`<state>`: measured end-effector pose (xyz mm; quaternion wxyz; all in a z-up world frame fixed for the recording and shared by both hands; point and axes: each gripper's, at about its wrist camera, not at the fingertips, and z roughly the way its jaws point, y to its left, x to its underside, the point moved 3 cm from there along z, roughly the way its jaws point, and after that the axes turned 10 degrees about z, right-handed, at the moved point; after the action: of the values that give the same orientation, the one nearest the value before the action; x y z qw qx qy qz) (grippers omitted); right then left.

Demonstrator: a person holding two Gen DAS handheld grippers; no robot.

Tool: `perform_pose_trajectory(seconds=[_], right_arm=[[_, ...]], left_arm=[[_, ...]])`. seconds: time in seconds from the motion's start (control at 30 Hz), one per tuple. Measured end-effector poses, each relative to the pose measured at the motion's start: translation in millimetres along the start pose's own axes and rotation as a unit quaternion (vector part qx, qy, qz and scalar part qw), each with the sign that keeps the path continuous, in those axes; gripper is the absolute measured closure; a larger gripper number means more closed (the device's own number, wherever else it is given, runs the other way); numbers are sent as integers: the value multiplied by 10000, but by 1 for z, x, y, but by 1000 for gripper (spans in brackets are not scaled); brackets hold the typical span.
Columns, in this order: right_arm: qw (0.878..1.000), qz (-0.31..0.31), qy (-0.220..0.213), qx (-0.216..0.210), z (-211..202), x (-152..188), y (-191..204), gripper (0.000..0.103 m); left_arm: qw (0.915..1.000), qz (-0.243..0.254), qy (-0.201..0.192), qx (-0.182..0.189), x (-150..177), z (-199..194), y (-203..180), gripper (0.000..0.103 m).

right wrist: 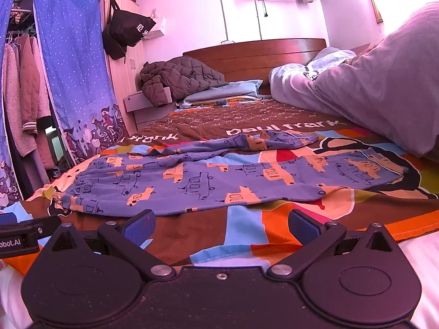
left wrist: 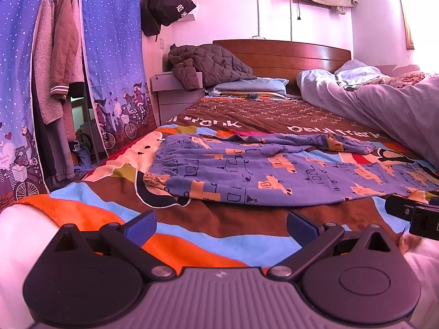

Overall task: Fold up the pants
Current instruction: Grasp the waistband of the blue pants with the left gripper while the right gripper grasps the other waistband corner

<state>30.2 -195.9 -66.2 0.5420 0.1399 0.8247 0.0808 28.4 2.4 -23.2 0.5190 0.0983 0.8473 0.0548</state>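
Plainly, both tools sit low at the near edge of the bed, fingers spread wide with nothing between them: the left gripper (left wrist: pixel 221 226) and the right gripper (right wrist: pixel 221 226) each show two blue pads on black hinged links. The pants (left wrist: pixel 274 170), soft blue cloth printed with orange and outlined cars, lie spread flat on the bedspread (left wrist: pixel 192 233), a smooth cover of orange, brown and sky-blue patches. Their gathered, puckered waistband (left wrist: pixel 162 161) lies toward ten o'clock of the left gripper. The right wrist view alone shows both legs whole: the near leg reaches a hemmed cuff (right wrist: pixel 384 164) at two o'clock, the far leg (right wrist: pixel 260 141) lies rumpled at twelve. A quilted dark jacket (right wrist: pixel 178 79) lies heaped by the curved wooden headboard (right wrist: pixel 255 54). A lilac duvet (right wrist: pixel 384 87) bulks at right.
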Motion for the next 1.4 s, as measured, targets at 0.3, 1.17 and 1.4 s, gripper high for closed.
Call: perform_pose_trajectory(seconds=[0.3,1.17,1.4], right_arm=[[9999,39,-97,39,-11,-9,0,1],[9522,-2069,1761,-1394,242,-190,1,7],[8868,-3478,2348,-1938,349,-171,72,49]], left_arm=[[9999,98,-53,-94,-22,3,6,0],[9823,1712,760,53,-179,297,109,0],[9642,2257,1019,946,-162,379,109,6]])
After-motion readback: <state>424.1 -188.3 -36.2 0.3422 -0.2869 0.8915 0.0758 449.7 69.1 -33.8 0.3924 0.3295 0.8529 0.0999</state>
